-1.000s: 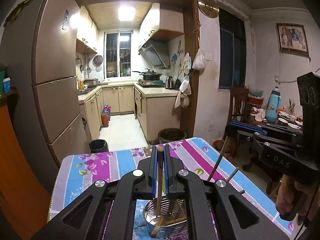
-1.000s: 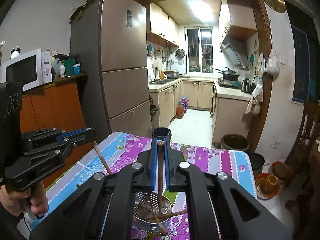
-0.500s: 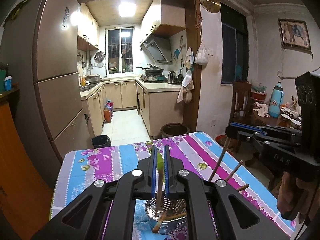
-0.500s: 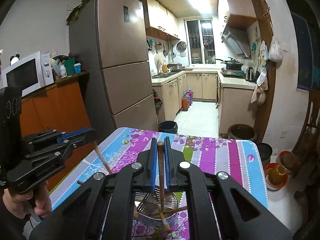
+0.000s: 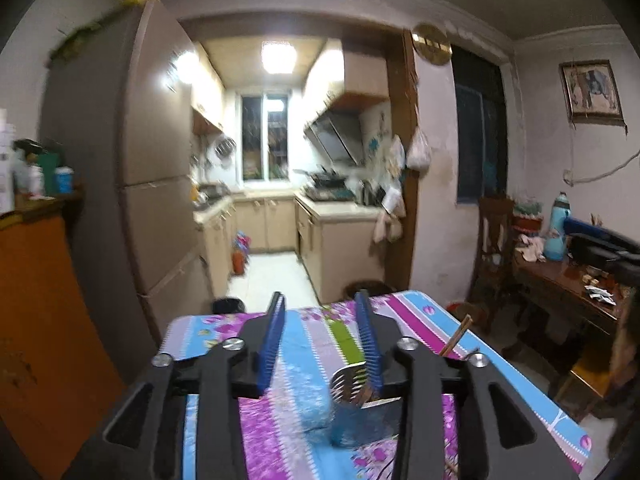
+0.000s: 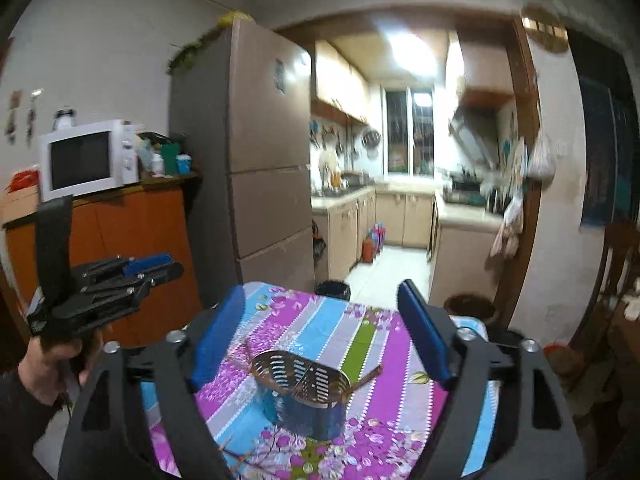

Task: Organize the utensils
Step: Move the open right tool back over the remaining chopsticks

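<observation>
A perforated metal utensil holder [image 6: 302, 390] stands on the floral striped tablecloth [image 6: 320, 320], with wooden chopsticks [image 6: 362, 378] lying in it and poking over its rim. My right gripper [image 6: 320, 334] is open and empty, raised above the holder. My left gripper [image 5: 320, 340] is open and empty, up and to the left of the holder [image 5: 360, 404]; chopstick ends [image 5: 456, 336] stick up behind its right finger. The left gripper also shows in the right wrist view [image 6: 120, 276], held in a hand at the table's left.
A tall fridge [image 6: 248, 168] and an orange cabinet with a microwave [image 6: 88, 160] stand left of the table. The kitchen doorway lies beyond the table's far edge. A wooden side table [image 5: 568, 280] with a blue flask and a chair stand to the right.
Both grippers held a chopstick upright over the holder; both have opened and let go, and the chopsticks now rest in the holder. Both grippers have lifted and pulled back, with motion blur.
</observation>
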Demonstrator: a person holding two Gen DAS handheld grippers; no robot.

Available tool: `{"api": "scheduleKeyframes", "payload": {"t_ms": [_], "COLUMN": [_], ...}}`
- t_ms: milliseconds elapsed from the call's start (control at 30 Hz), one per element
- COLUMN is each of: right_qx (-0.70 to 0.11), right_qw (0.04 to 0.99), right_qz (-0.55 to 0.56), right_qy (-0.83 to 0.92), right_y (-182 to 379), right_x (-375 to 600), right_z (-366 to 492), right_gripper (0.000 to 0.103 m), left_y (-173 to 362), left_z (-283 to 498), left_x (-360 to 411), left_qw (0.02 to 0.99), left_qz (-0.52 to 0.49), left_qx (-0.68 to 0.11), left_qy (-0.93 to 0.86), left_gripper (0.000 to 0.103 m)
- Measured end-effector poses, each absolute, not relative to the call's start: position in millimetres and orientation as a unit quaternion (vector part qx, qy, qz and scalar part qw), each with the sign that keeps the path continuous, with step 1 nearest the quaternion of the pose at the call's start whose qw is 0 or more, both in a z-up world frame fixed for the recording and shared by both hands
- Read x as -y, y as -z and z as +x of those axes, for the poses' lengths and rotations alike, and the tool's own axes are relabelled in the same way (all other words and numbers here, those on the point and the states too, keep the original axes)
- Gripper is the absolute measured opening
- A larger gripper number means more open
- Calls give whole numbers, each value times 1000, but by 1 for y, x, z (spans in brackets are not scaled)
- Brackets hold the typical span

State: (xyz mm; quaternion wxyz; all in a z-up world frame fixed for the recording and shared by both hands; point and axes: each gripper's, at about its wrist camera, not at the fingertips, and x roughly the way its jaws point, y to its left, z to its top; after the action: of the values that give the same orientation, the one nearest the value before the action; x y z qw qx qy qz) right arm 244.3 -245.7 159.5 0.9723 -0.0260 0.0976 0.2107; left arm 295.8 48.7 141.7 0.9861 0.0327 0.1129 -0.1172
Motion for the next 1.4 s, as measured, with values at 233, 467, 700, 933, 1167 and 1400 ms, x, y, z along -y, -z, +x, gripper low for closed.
{"api": "scheduleKeyframes", "payload": {"t_ms": [233, 467, 700, 933, 1167, 1400], "right_qx": [-58, -161, -232, -251, -256, -255], "right_qw": [979, 972, 958, 954, 956, 956], "right_qz": [-23, -2, -11, -29, -30, -27], "right_qy": [-193, -172, -170, -162, -143, -144], "right_y": [-83, 56, 129, 156, 163, 163], "right_x": [271, 265, 246, 237, 237, 235], "right_z": [114, 70, 69, 83, 93, 96], "right_gripper": [86, 26, 19, 19, 15, 7], "left_y": [-79, 34, 107, 125, 127, 135], "left_z": [166, 111, 93, 90, 91, 96], "left_x": [-83, -71, -52, -52, -51, -44], "left_qw": [991, 978, 964, 963, 964, 963], "left_qz": [58, 58, 57, 58, 62, 62], "left_qx": [-74, -168, -230, -237, -233, -234], "left_qy": [92, 111, 120, 113, 112, 115], "left_gripper": [69, 69, 69, 69, 69, 68]}}
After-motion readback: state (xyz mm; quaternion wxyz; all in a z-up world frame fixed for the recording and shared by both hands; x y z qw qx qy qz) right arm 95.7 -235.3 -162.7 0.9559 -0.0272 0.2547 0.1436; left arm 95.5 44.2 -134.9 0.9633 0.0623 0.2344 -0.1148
